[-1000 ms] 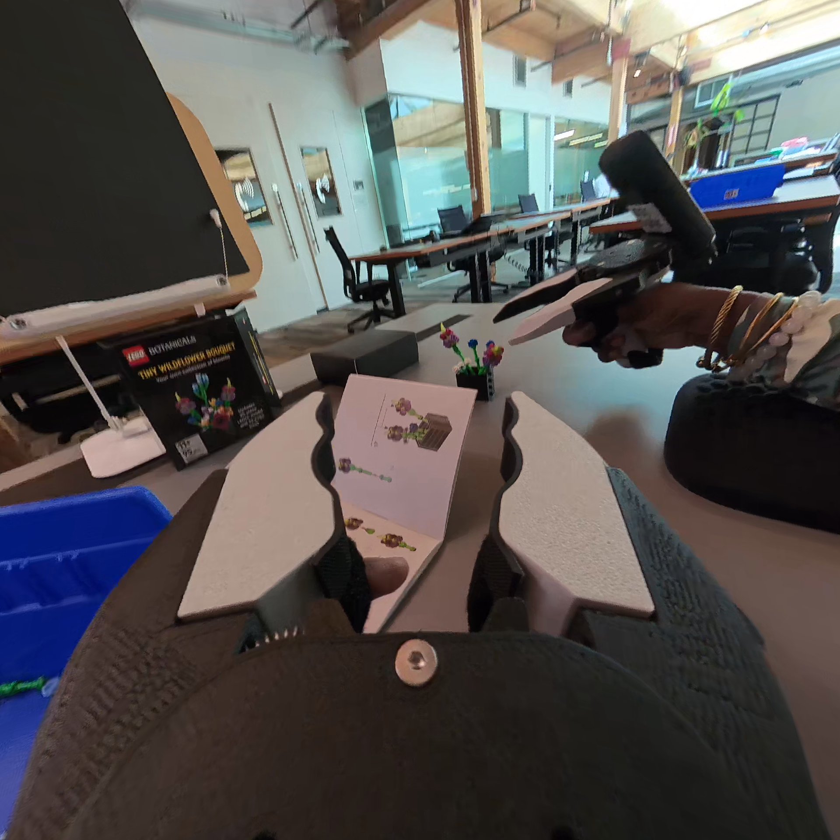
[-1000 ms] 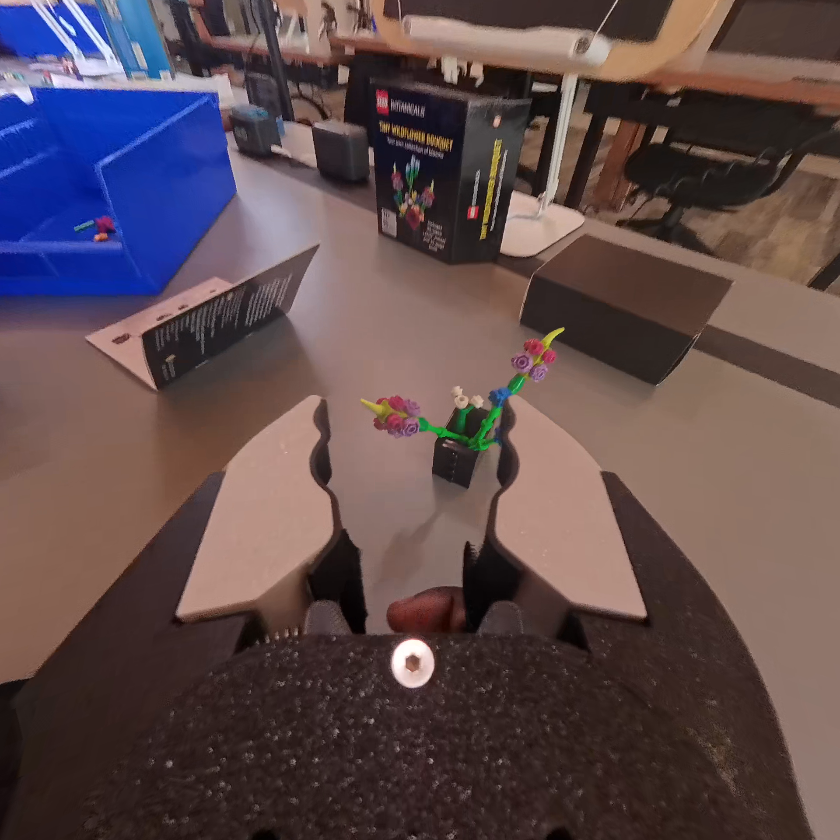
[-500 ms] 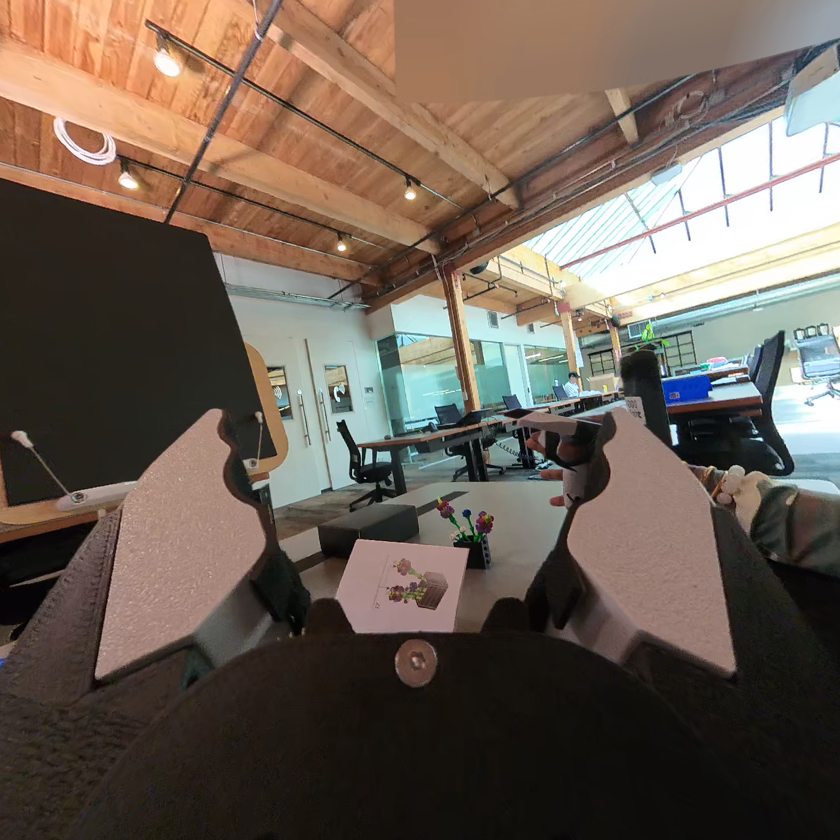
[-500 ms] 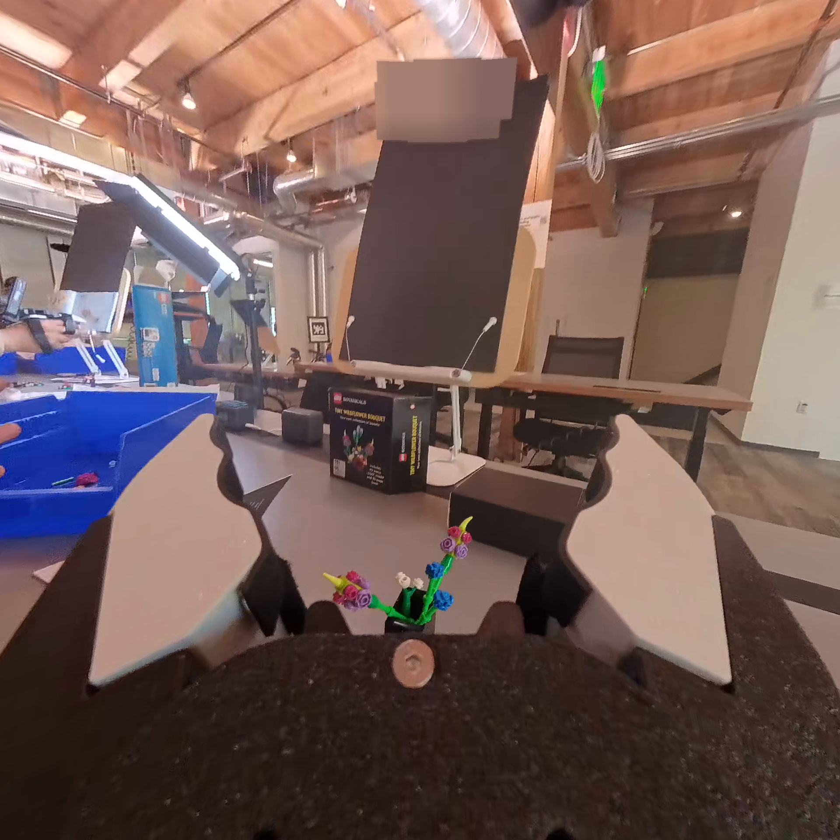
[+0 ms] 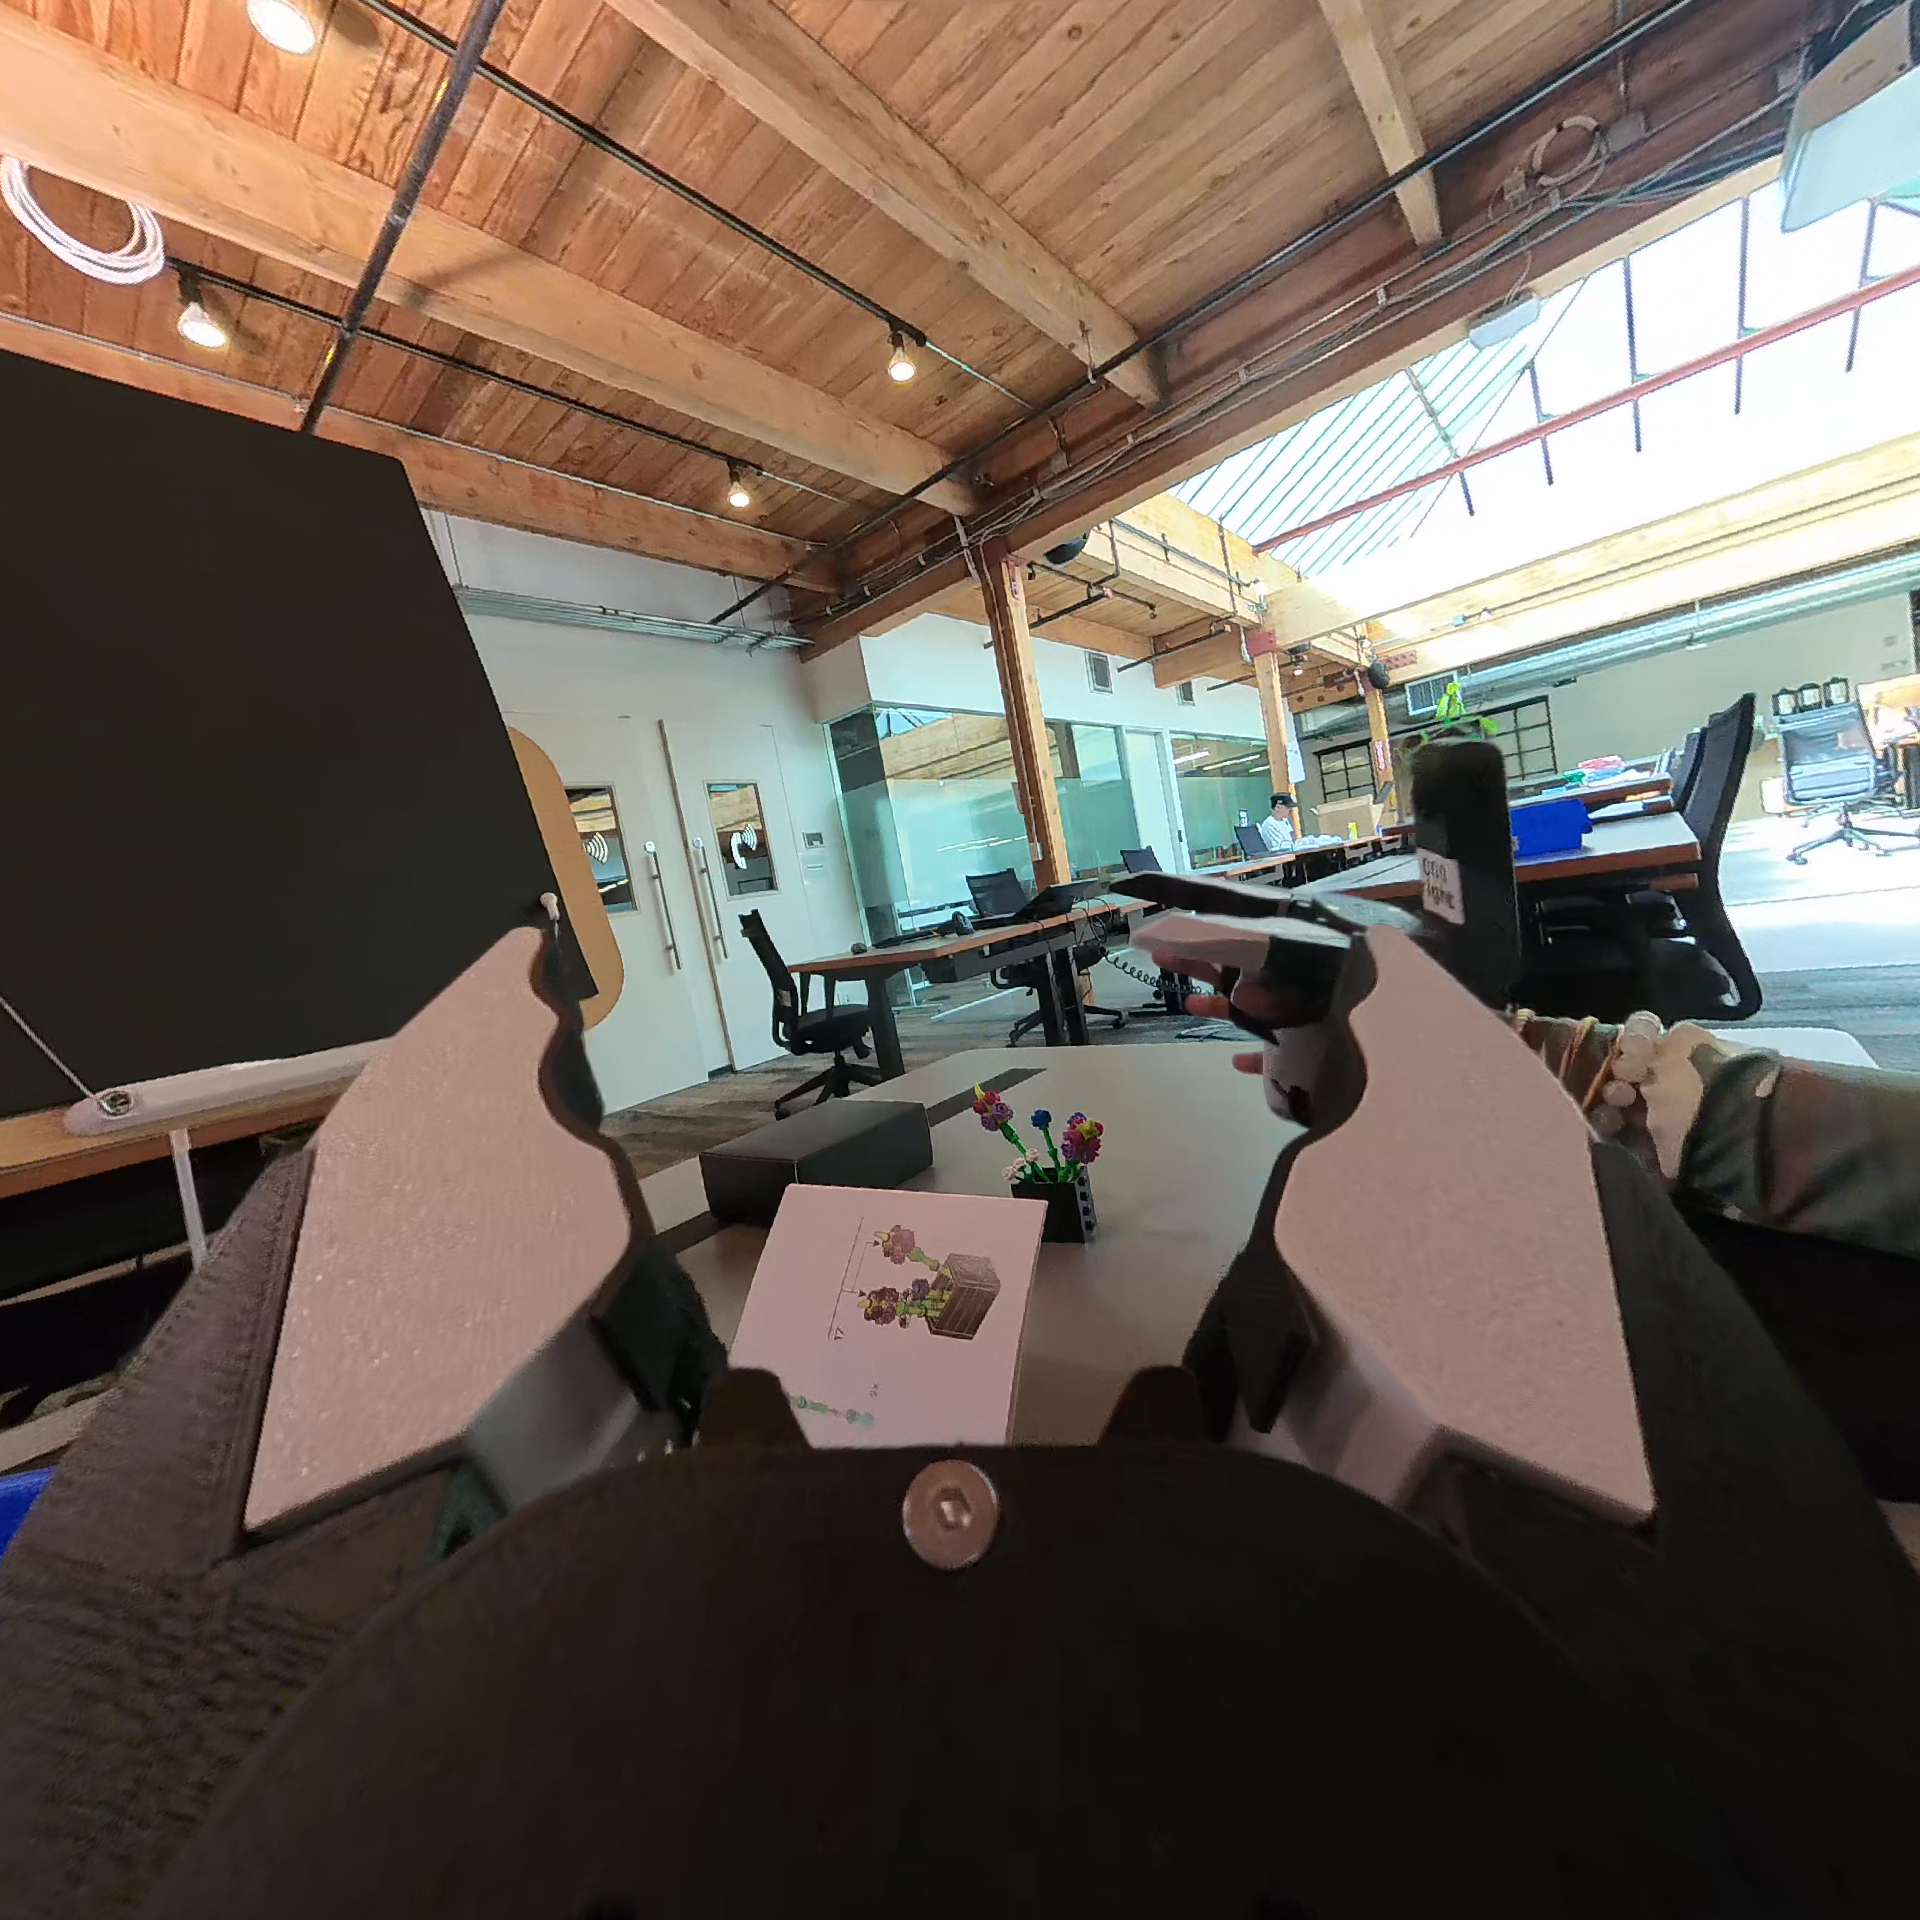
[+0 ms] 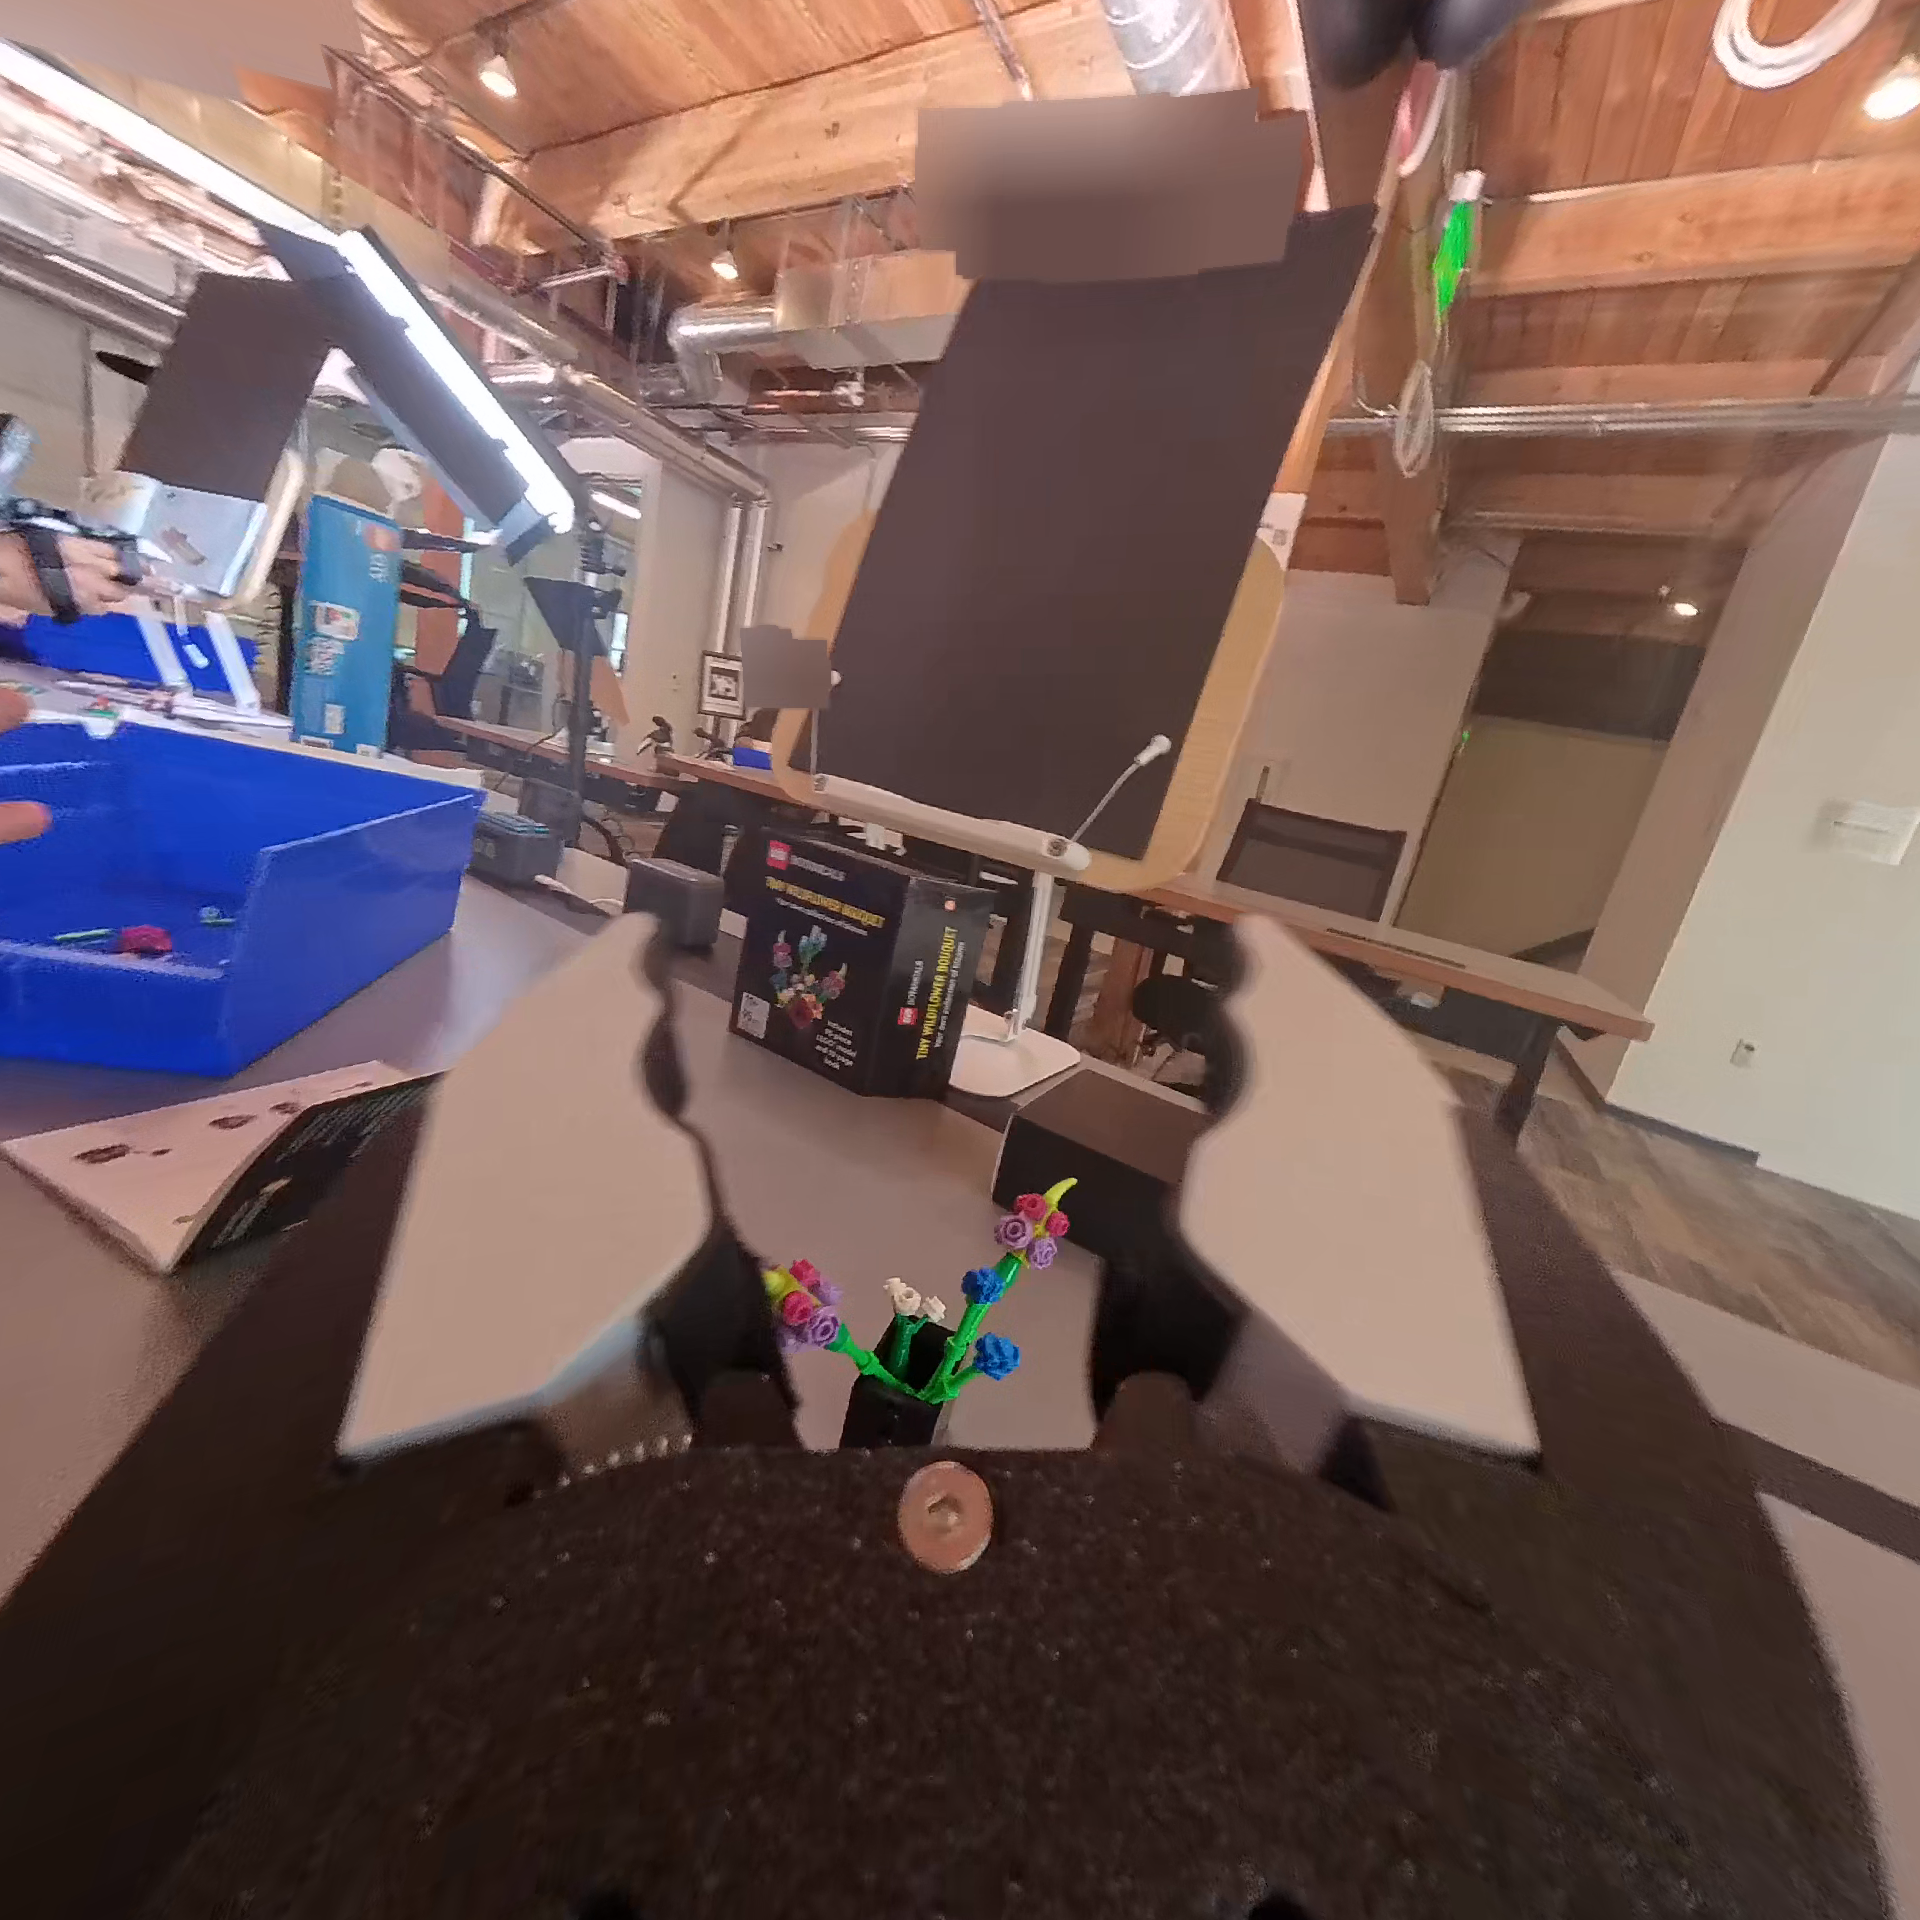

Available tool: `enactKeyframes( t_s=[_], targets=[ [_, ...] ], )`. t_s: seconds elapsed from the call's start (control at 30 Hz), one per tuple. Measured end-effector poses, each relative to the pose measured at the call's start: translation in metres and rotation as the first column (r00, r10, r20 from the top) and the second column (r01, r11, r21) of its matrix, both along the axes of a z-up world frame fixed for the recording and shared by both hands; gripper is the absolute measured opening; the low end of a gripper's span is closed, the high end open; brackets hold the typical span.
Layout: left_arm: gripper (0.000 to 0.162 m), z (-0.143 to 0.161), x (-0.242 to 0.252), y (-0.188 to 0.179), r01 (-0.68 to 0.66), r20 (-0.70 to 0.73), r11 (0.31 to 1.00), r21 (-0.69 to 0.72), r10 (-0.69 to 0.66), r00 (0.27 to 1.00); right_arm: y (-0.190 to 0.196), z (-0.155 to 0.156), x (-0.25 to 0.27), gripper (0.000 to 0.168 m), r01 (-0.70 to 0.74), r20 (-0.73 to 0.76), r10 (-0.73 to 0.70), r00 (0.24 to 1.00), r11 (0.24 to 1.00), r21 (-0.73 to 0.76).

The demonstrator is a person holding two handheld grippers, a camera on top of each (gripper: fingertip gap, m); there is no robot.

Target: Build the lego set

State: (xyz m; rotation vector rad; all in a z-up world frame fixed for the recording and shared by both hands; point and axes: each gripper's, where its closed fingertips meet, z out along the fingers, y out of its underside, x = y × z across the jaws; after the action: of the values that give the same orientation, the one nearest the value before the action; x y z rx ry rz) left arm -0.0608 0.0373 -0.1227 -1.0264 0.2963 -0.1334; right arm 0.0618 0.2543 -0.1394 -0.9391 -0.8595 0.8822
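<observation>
On the grey table (image 6: 883, 1164) stands the bouquet (image 6: 914, 1320), a small lego build: a black block as base with green stems rising from it, upright on the whole. Its long axis runs up and down, but the stems fan out. In the right wrist view one stem leans left, ending in a pink and purple cluster with a yellow tip; another leans up and right to a second such cluster; short white buds and blue blooms sit between. The bouquet (image 5: 1044, 1158) shows in the left wrist view too, beyond the booklet (image 5: 894, 1320), which is propped open with its printed page facing that camera.

The right gripper (image 6: 945, 945) is raised and tilted up, jaws wide apart and empty, the bouquet low between them but untouched. The left gripper (image 5: 956, 940) is likewise spread wide, holding nothing. A black box (image 6: 862, 987) with flower art stands farther back, beside a stand's white foot. A blue bin (image 6: 239, 914) with a few loose pieces sits to the left.
</observation>
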Motion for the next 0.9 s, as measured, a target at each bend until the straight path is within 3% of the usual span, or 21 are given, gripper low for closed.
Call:
enactKeyframes(
  t_s=[0.1,0.13,0.2,0.23,0.33,0.43,0.53,0.57,0.63,0.8,0.9],
  targets=[
    [0.109,-0.01,-0.002,0.007,-0.01,-0.009,0.998,-0.065,0.009,1.0,-0.012,-0.007,0.0,0.004,-0.049,0.078,0.048,0.996,0.999,0.015],
    [0.093,-0.016,-0.004,0.011,-0.026,-0.014,0.994,-0.105,0.025,1.0,-0.015,-0.01,-0.003,0.003,-0.058,0.109,0.058,0.992,0.998,0.004],
    [0.02,-0.032,-0.013,0.018,-0.092,-0.049,0.973,-0.212,0.083,0.995,-0.025,-0.017,-0.011,0.002,-0.097,0.175,0.099,0.98,0.995,-0.022],
    [0.0,-0.042,-0.016,0.02,-0.116,-0.069,0.952,-0.283,0.101,0.993,-0.031,-0.022,-0.017,0.003,-0.12,0.203,0.124,0.971,0.992,-0.032],
    [0.0,-0.064,-0.018,0.027,-0.143,-0.122,0.889,-0.434,0.099,0.988,-0.052,-0.038,-0.039,0.011,-0.224,0.241,0.275,0.931,0.95,-0.218],
    [0.004,-0.077,-0.038,0.032,-0.272,-0.182,0.834,-0.48,0.209,0.961,-0.08,-0.053,-0.066,0.037,-0.348,0.208,0.496,0.843,0.798,-0.491],
    [0.014,-0.09,-0.053,0.036,-0.335,-0.199,0.773,-0.539,0.269,0.942,-0.096,-0.072,-0.09,0.053,-0.321,0.24,0.611,0.754,0.662,-0.677],
    [0.015,-0.091,-0.056,0.037,-0.344,-0.199,0.762,-0.549,0.281,0.939,-0.099,-0.077,-0.097,0.053,-0.307,0.236,0.633,0.737,0.626,-0.717],
    [0.017,-0.095,-0.062,0.037,-0.369,-0.213,0.738,-0.564,0.302,0.929,-0.1,-0.084,-0.11,0.037,-0.274,0.203,0.654,0.729,0.551,-0.788],
    [0.025,-0.107,-0.079,0.036,-0.475,-0.31,0.659,-0.583,0.36,0.88,-0.093,-0.093,-0.125,0.031,-0.227,0.106,0.654,0.749,0.404,-0.886],
    [0.032,-0.11,-0.088,0.035,-0.493,-0.311,0.628,-0.602,0.385,0.869,-0.09,-0.09,-0.124,0.007,-0.254,0.048,0.651,0.757,0.362,-0.897]
  ],
)
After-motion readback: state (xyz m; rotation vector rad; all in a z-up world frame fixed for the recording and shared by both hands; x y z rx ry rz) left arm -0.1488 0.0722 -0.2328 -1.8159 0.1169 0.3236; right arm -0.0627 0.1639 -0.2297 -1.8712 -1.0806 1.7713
